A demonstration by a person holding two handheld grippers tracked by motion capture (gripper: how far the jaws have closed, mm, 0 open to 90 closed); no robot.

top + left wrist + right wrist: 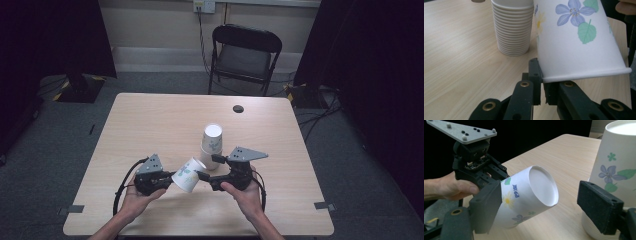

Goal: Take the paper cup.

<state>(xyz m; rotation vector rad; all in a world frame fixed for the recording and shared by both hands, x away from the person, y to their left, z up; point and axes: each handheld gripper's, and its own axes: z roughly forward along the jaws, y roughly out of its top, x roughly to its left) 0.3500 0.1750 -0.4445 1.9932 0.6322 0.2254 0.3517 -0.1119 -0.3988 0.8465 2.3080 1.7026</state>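
One paper cup (188, 175), rim clamped in left gripper (541, 86) fingers; right gripper (549, 207) fingers apart, seemingly untouching.

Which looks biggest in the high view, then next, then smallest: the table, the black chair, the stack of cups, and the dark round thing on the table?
1. table
2. black chair
3. stack of cups
4. dark round thing

The chair stands farther from the camera, so it looks smaller than it really is.

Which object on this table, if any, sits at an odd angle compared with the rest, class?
One paper cup lies tilted on its side in the air, pinched by its rim in the left gripper, its closed base pointing at the open right gripper. The stack of cups beside it stands straight, upside down. Nothing looks spilled or damaged.
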